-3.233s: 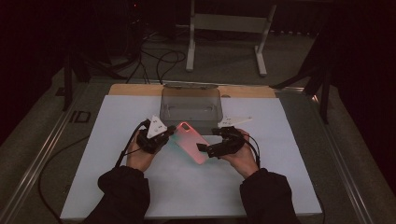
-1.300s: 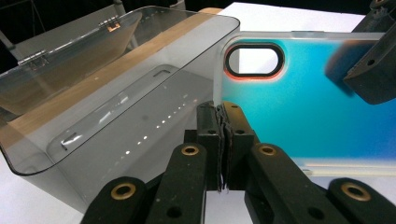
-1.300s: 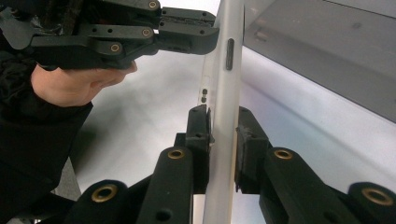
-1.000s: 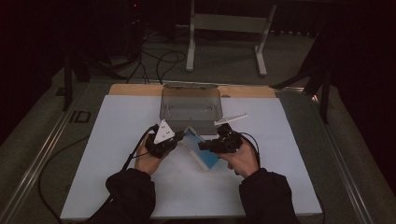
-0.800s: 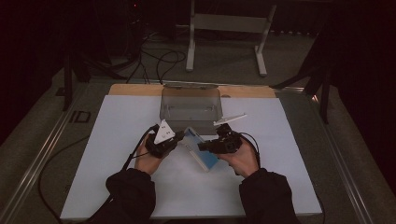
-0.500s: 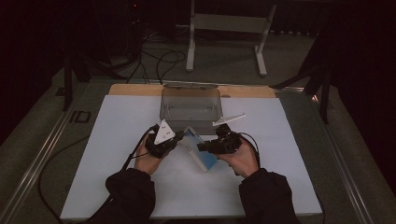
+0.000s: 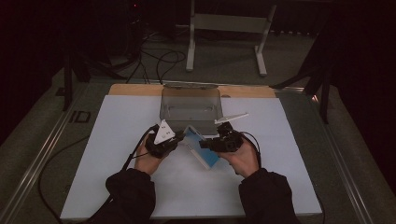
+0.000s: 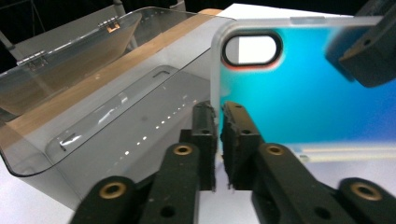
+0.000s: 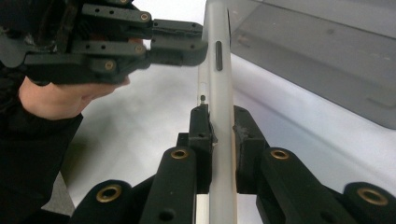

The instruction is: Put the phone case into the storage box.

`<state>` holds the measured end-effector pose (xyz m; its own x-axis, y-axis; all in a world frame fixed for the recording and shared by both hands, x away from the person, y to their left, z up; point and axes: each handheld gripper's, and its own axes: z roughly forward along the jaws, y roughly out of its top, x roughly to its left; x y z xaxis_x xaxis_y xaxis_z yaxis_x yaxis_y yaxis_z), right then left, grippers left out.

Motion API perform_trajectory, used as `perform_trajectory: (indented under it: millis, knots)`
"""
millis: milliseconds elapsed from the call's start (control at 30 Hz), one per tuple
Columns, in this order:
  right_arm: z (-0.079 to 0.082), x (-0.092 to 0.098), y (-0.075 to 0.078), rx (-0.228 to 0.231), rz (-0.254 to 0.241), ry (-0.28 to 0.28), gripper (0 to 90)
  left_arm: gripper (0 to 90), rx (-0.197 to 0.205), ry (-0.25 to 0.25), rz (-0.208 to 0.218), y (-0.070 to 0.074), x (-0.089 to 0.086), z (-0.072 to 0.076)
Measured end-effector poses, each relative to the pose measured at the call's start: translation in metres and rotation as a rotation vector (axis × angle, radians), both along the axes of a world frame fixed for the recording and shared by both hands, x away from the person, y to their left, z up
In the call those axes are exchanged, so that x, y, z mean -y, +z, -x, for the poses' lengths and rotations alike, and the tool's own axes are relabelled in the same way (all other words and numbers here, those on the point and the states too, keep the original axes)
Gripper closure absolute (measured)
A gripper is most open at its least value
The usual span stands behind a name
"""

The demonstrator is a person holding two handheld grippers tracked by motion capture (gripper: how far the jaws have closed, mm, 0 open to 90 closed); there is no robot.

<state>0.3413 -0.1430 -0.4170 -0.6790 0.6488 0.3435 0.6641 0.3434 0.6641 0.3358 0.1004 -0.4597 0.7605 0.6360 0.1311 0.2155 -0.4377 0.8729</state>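
Hand-held grippers [image 7: 208, 142] over white tabletop [image 7: 116, 154], dark cable-strewn floor [image 7: 154, 56] beyond.

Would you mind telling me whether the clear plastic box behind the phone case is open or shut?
Open: the clear box has its hinged lid raised behind it, and its tray looks empty.

A recording lab or studio is showing here: dark drapes are enclosing the space, cables [image 7: 159, 58] are trailing across the grey carpet, a metal stand [image 7: 227, 28] is standing behind, and a white sheet is covering the counter [image 7: 116, 140].
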Motion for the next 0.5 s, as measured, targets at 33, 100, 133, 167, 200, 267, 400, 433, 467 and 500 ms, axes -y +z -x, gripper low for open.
perform_trajectory:
  millis: [33, 100, 133, 167, 200, 267, 400, 433, 467, 500]
  knots:
    - [-0.0002, 0.0003, 0.0001, 0.001, -0.002, -0.003, 81.0, 79.9, 0.001, 0.001, 0.000, -0.0002, 0.0002, 0.0001]
    - [-0.0004, 0.0010, 0.0003, 0.002, -0.003, -0.006, 81.0, 76.4, -0.001, 0.001, 0.005, -0.0002, 0.0000, 0.0001]
    - [-0.0005, 0.0013, 0.0003, 0.003, -0.003, -0.008, 81.0, 73.5, -0.002, 0.004, 0.011, -0.0003, 0.0002, 0.0000]
    - [-0.0006, 0.0014, 0.0003, 0.003, -0.004, -0.010, 81.0, 69.8, -0.005, 0.008, 0.015, -0.0003, 0.0003, -0.0003]
    - [-0.0006, 0.0015, 0.0003, 0.002, -0.005, -0.011, 81.0, 66.3, -0.009, 0.012, 0.022, -0.0004, 0.0003, -0.0006]
    - [-0.0006, 0.0014, 0.0002, 0.000, -0.007, -0.010, 81.0, 59.2, -0.014, 0.018, 0.029, -0.0005, 0.0001, -0.0009]
    - [-0.0005, 0.0005, -0.0006, 0.001, -0.009, -0.005, 81.0, 41.9, -0.010, 0.043, 0.022, -0.0009, 0.0013, -0.0006]
    - [-0.0004, 0.0002, -0.0008, 0.001, -0.008, -0.006, 80.9, 38.7, -0.009, 0.051, 0.026, -0.0010, 0.0013, -0.0005]
    - [-0.0004, 0.0000, -0.0009, 0.001, -0.008, -0.006, 81.0, 34.6, -0.007, 0.062, 0.030, -0.0010, 0.0014, -0.0005]
    - [-0.0003, -0.0001, -0.0009, 0.002, -0.010, -0.006, 80.9, 30.9, -0.008, 0.069, 0.035, -0.0009, 0.0014, -0.0005]
